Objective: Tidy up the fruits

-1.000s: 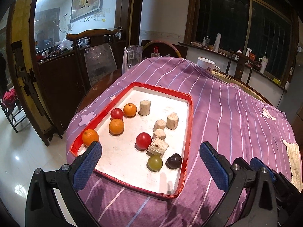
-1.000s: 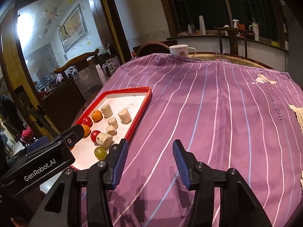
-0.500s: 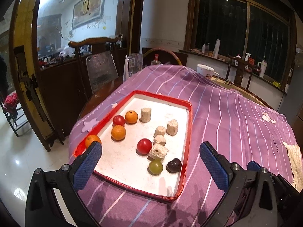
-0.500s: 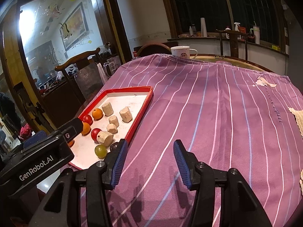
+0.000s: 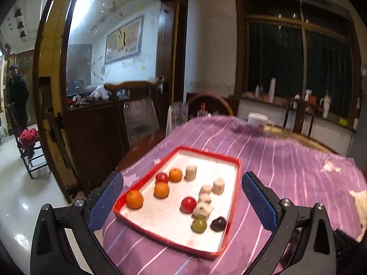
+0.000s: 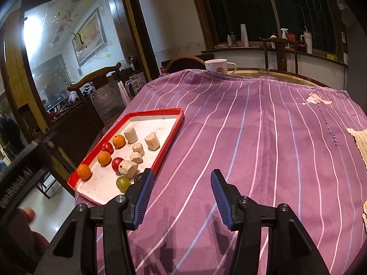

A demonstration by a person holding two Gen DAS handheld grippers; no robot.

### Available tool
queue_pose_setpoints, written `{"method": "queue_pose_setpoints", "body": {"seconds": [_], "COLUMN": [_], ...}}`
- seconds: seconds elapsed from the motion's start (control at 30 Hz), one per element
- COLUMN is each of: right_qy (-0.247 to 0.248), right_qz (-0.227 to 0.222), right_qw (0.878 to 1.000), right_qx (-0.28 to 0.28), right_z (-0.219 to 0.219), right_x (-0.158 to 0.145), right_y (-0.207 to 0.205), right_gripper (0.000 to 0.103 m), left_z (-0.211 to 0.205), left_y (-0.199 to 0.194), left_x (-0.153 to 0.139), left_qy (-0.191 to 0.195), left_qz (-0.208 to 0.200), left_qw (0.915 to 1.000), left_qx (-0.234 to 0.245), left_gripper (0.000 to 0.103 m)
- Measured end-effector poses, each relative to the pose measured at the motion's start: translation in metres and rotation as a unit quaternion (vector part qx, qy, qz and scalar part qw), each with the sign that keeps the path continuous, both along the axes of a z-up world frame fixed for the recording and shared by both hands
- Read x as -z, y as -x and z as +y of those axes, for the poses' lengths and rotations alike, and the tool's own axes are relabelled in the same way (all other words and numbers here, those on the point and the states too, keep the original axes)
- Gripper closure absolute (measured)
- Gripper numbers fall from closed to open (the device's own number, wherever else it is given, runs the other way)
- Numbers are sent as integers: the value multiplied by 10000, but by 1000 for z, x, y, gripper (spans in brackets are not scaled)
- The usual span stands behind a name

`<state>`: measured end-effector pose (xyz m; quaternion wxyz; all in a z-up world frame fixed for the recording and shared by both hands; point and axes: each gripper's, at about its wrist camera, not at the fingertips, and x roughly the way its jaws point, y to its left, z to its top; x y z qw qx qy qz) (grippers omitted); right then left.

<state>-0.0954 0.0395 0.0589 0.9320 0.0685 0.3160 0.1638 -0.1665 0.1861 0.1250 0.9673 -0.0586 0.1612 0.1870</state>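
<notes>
1. The purple striped cloth (image 6: 252, 126) covers the table; the red-rimmed tray (image 5: 238, 167) lies at its left edge.
2. Over the last second the left gripper (image 5: 182, 197) has lifted and drawn back, so the tray sits lower in the left wrist view. Its jaws are spread wide and hold nothing. I judge this a pull-away or a repositioning, not a pick; nothing in the tray has shifted.
3. The right gripper (image 6: 180, 192) hangs over bare cloth just right of the tray's near corner, jaws wide, empty.
4. Counted in the tray: five pale chunks (image 5: 201, 208) toward the right rim; three oranges (image 5: 134, 199) along the left rim; two red fruits (image 5: 188, 204); one green fruit (image 5: 198, 224) and one dark fruit (image 5: 218, 224) by the near right corner.
</notes>
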Motion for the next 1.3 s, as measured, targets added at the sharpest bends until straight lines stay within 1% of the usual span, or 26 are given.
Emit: {"method": "queue_pose_setpoints", "body": {"seconds": [0.07, 0.1, 0.17, 0.33, 0.5, 0.63, 0.77, 0.93, 1.13, 1.23, 1.3], "right_qy": [11, 15, 15, 46, 79, 117, 222, 385, 517, 518, 540], "right_qz": [-28, -33, -48, -111, -127, -132, -164, -184, -95, -40, -34], "right_qw": [10000, 10000, 10000, 9999, 9998, 9997, 9994, 9986, 9980, 9980, 9979], "right_qx": [-27, -39, -81, -103, -117, -161, -214, -314, -362, -365, -361], "right_z": [0, 1, 2, 2, 3, 6, 11, 19, 24, 24, 26], "right_x": [0, -1, -1, -4, -4, -4, -3, 0, 5, 7, 8], "right_y": [2, 3, 5, 8, 10, 10, 12, 13, 10, 8, 7], "right_gripper": [46, 46, 45, 45, 44, 44, 43, 43, 43, 43, 43], "left_z": [-2, -5, -8, -8, -6, -3, 2, 3, 7, 12, 14], "left_y": [6, 8, 10, 13, 10, 2, -4, -8, -13, -16, -18], "left_x": [-4, -6, -8, -5, -1, 5, 12, 18, 24, 27, 30], "left_qy": [-121, -241, -375, -104, 26, 169, 231, 256, 284, 404, 454], "left_qz": [-45, -70, -124, -246, -95, 135, 351, 459, 547, 640, 714], "left_qw": [9999, 9997, 9992, 9985, 9990, 9989, 9985, 9981, 9977, 9963, 9957], "left_qx": [-28, -38, 65, 487, 437, 423, 337, 310, 299, 402, 373], "left_gripper": [0, 0, 0, 0, 0, 0, 0, 0, 0, 0, 0]}}
